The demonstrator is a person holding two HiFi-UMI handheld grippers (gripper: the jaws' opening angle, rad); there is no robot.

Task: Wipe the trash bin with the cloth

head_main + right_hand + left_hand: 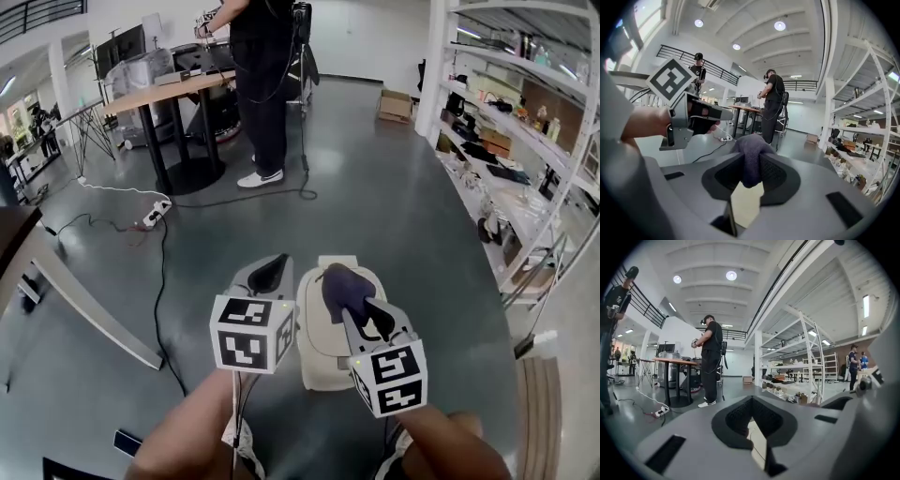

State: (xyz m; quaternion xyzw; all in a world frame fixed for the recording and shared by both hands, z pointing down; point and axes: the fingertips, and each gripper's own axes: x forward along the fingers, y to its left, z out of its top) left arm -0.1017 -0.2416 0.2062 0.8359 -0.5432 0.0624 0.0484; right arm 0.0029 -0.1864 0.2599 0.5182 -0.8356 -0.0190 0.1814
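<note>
Right tool [751,172] pinches the purple cloth [749,152] over the beige trash bin [319,361]. Left tool [752,401] is pressed together, empty. The bin stands on a glossy grey floor [375,187], with shelving [525,141] to the right.

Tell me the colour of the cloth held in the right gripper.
Dark purple-grey. The cloth shows best in the right gripper view.

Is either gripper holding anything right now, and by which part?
The right gripper pinches the purple cloth by a bunched fold; the left gripper is shut and holds nothing.
</note>
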